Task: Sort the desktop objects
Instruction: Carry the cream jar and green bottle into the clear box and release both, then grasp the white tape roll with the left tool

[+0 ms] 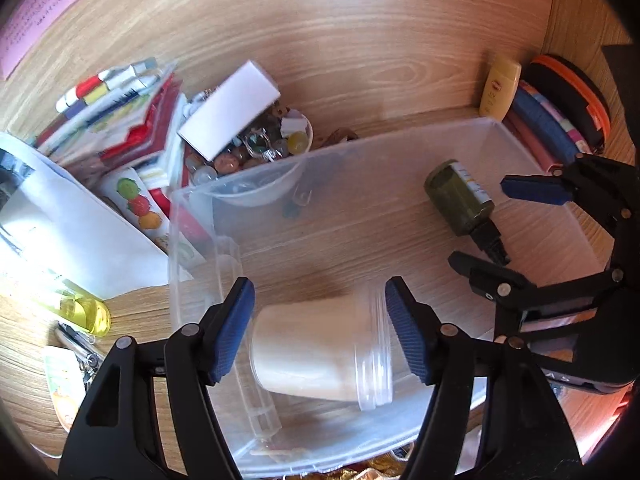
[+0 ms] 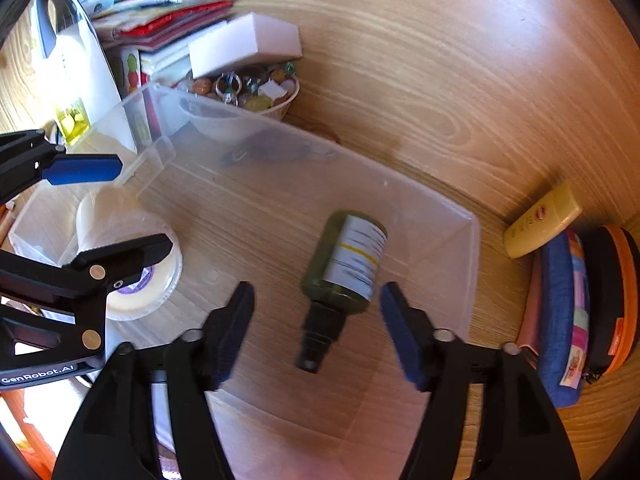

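A clear plastic bin [image 1: 400, 136] [image 2: 460, 216] sits on the wooden desk. Inside it a cream jar [image 1: 316, 354] [image 2: 128, 256] lies on its side at the left, and a dark green dropper bottle [image 1: 464, 204] [image 2: 344, 264] lies at the right. My left gripper [image 1: 320, 332] is open, its blue pads either side of the jar without touching it. My right gripper [image 2: 316, 328] is open above the bottle's black cap end, apart from it. Each gripper also shows in the other's view.
A white bowl of beads and rings [image 1: 256, 148] [image 2: 244, 88] with a white box [image 1: 230, 108] on it stands behind the bin, next to stacked booklets [image 1: 116, 116]. A yellow tube [image 2: 540, 220], blue pouch [image 2: 560, 320] and orange-rimmed case [image 2: 616, 300] lie right. A yellow bottle [image 1: 80, 308] lies left.
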{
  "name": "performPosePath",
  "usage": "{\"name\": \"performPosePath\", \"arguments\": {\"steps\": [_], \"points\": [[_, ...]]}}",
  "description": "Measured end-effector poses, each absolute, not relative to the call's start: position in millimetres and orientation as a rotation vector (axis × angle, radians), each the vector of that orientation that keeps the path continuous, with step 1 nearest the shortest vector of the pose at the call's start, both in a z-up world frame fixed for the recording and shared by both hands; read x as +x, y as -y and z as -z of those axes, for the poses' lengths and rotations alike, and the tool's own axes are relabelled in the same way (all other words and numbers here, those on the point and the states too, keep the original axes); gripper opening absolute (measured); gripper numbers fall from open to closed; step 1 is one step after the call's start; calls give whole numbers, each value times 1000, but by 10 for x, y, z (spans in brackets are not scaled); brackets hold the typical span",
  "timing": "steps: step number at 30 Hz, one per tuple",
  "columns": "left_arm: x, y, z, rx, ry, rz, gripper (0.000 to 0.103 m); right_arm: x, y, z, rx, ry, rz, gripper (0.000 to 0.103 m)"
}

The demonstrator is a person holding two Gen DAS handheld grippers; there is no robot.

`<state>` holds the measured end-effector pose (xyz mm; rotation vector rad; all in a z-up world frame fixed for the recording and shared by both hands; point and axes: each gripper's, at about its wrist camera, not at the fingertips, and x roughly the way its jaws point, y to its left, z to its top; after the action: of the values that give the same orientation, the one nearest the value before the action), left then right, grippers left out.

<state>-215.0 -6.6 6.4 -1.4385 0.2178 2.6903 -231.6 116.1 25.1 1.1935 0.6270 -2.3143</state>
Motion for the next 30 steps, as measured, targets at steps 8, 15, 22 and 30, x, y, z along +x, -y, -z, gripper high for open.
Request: {"name": "performPosePath", "arguments": {"steps": [8,15,22,30], "points": [[-1957,134,-225,-1350,-166,-2754,79,-2132,-1207,-515,1082,-592,2396,77],[-1667,162,-449,-1229,-179,-2850,90,-1900,-1363,-768,986,-535,2465,81],[-1385,238,-579,-1143,-169,-2904,94,-1582,-1469,-926,871,-520,2519,84],[-1101,412,-515,-1146,-172,-2930,94,-1332,-1605,-895,853,-455,2535,85]]}}
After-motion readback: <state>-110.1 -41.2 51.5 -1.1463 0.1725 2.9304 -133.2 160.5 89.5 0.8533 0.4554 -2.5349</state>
